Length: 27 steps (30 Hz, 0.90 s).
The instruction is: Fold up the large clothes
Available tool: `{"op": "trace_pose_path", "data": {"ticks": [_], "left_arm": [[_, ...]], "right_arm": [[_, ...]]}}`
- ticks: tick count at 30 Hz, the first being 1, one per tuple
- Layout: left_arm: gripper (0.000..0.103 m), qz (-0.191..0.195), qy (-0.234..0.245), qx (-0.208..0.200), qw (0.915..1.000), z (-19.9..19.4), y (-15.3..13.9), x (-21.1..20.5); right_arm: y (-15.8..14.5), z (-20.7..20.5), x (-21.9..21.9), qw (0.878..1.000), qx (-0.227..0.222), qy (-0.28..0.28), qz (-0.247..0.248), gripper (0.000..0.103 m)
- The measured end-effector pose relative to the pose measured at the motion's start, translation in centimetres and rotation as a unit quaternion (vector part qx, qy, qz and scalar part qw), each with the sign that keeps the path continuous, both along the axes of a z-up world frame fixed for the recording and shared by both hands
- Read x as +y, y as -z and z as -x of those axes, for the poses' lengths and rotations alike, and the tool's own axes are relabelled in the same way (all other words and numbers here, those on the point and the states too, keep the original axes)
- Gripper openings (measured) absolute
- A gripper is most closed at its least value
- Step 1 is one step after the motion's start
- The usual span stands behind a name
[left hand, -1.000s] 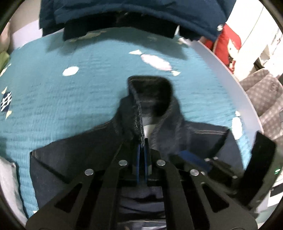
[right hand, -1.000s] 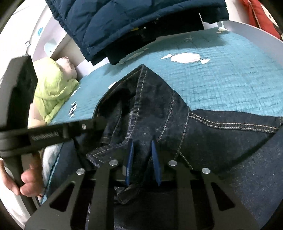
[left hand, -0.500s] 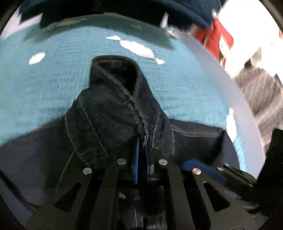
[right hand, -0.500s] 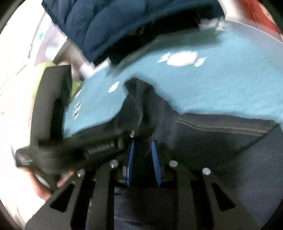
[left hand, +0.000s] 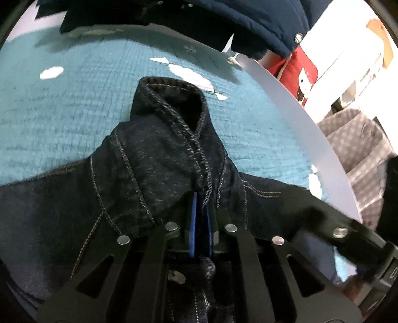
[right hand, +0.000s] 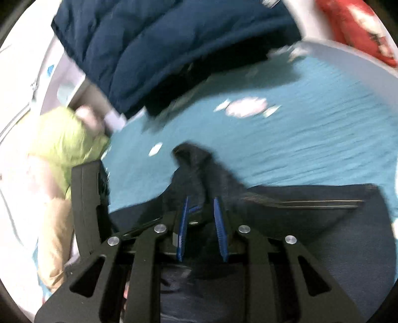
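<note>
Dark blue jeans [left hand: 154, 159] lie bunched on the teal bed cover [left hand: 62, 111], and one hemmed end stands up in a peak. My left gripper [left hand: 201, 198] is shut on a seamed fold of the denim, its blue pads almost touching. The right wrist view is blurred. There my right gripper [right hand: 201, 200] has a ridge of the jeans [right hand: 298, 216] between its blue pads, which are closing on it. The left tool's black handle [right hand: 87, 198] is close by on the left.
A navy padded jacket [left hand: 261, 22] lies across the far side of the bed. A red cushion [left hand: 298, 67] and grey checked cloth [left hand: 355, 139] are beyond the white bed edge [left hand: 298, 119]. A green garment [right hand: 67, 139] sits at the left.
My left gripper has sunk toward the bed with the denim fold, and the peak now stands nearer. The right gripper shifted and the left tool's handle has come closer to it.
</note>
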<state>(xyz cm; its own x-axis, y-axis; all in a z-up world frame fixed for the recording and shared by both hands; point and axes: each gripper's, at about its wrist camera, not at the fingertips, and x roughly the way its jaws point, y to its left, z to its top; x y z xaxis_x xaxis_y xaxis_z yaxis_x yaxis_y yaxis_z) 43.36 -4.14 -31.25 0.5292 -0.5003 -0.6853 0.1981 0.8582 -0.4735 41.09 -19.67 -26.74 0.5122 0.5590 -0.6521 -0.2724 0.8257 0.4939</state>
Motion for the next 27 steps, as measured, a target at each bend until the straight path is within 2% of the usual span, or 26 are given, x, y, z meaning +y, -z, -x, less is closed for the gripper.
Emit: {"op": "trace_pose_path", "data": {"ticks": [3,5,7,8,10,12,14,17,19,20,21,22,23,24,27], "left_arm": [[0.008,-0.018,0.0,-0.006,0.9998,0.1,-0.2,-0.5],[0.008,-0.016,0.001,-0.005,0.9998,0.0,-0.2,-0.4],[0.008,-0.022,0.003,0.003,0.9997,-0.1,-0.1,-0.4],[0.008,-0.034,0.003,0.005,0.9994,-0.1,0.0,-0.6],[0.008,-0.05,0.006,-0.003,0.9987,0.1,-0.3,-0.9],[0.008,-0.079,0.018,-0.005,0.9967,0.4,-0.8,-1.2],[0.008,-0.093,0.034,0.002,0.995,0.6,-1.5,-1.0],[0.009,-0.094,0.046,0.005,0.9945,0.8,-2.8,0.1],[0.01,-0.141,0.031,-0.031,0.989,1.4,-4.0,0.0],[0.018,-0.171,0.003,-0.058,0.9835,1.8,-5.2,0.3],[0.028,-0.177,-0.004,-0.066,0.9819,1.8,-5.8,0.5],[0.038,-0.163,0.0,-0.067,0.9843,1.4,-6.6,1.1],[0.057,-0.153,0.0,-0.069,0.9858,1.0,-7.0,1.4],[0.068,-0.149,-0.006,-0.073,0.9862,0.4,-7.4,1.8],[0.069,-0.169,-0.033,-0.074,0.9823,-3.0,-7.7,2.1]], "right_arm": [[-0.1,-2.6,2.5,0.999,0.026,-0.031,0.021,0.02],[1.3,-3.3,2.6,0.998,0.054,-0.027,0.024,0.019],[3.8,-3.5,1.5,0.996,0.076,-0.026,-0.028,0.013],[4.4,-3.6,1.0,0.996,0.079,-0.022,-0.041,0.0],[4.7,-3.9,0.0,0.993,0.096,-0.022,-0.068,0.0],[4.8,-3.6,-0.1,0.992,0.094,-0.03,-0.077,0.0],[4.6,-3.3,0.0,0.993,0.082,-0.039,-0.072,0.0],[4.2,-3.2,0.7,0.997,0.063,-0.027,-0.024,0.0],[5.0,-3.3,0.6,0.997,0.071,-0.024,-0.018,0.0],[5.4,-3.3,0.6,0.997,0.071,-0.023,-0.015,0.0],[5.9,-3.5,0.3,0.996,0.079,-0.023,-0.03,0.0],[6.1,-3.6,0.1,0.995,0.085,-0.023,-0.043,0.0],[6.1,-3.6,0.0,0.995,0.086,-0.025,-0.045,0.0],[6.1,-3.5,0.2,0.995,0.082,-0.027,-0.04,0.0],[6.0,-3.4,0.7,0.996,0.074,-0.029,-0.025,0.0]]}}
